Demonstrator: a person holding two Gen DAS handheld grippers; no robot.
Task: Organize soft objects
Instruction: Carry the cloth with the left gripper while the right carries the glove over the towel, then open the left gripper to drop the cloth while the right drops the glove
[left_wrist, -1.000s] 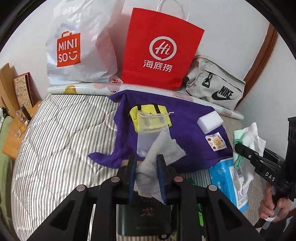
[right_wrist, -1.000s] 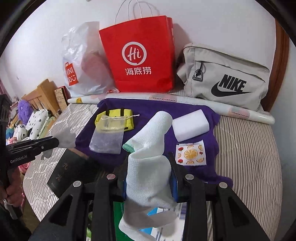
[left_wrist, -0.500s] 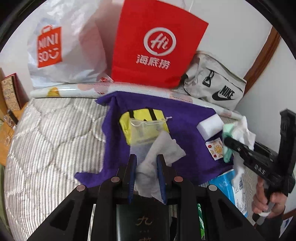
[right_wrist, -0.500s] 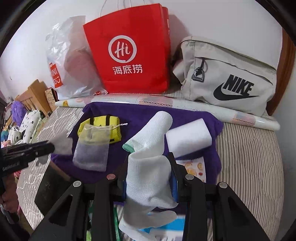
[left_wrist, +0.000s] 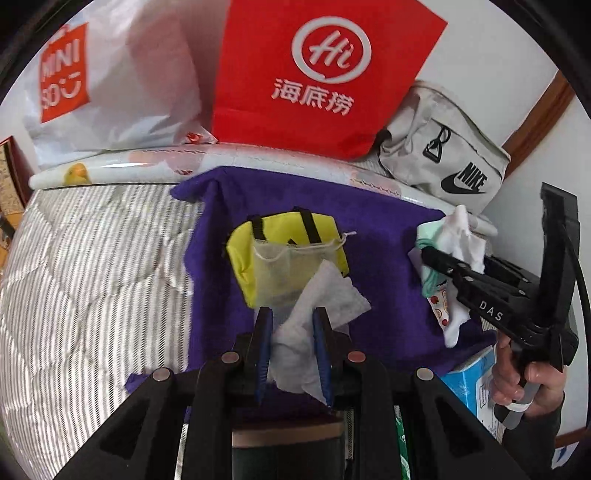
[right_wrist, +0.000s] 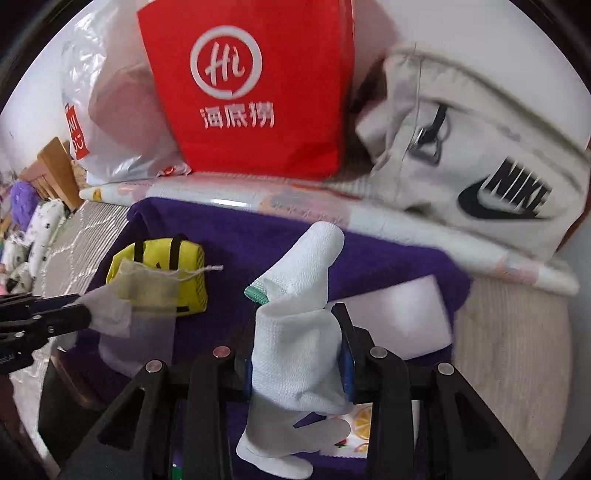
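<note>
A: Where's the wipe (left_wrist: 325, 295)?
B: Crumpled, white, pinched upright above the purple towel (left_wrist: 388, 258).
A: And the glove (right_wrist: 295, 339)?
B: White knit, green cuff, clamped, fingers drooping. The yellow pouch (left_wrist: 258, 254) lies on the towel under a mesh bag (left_wrist: 284, 266), beside a white sponge (right_wrist: 399, 317).

- Left claw (left_wrist: 293, 347) tilts steeply downward, jaws clamped narrowly on something.
- Right claw (right_wrist: 299, 354) likewise angled down, jaws gripping; a hand (left_wrist: 517, 373) grasps its handle.

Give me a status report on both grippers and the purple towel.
Left gripper shut on white wipe. Right gripper shut on white glove. Purple towel spread on bed, already carrying yellow pouch, mesh bag, white sponge.
</note>
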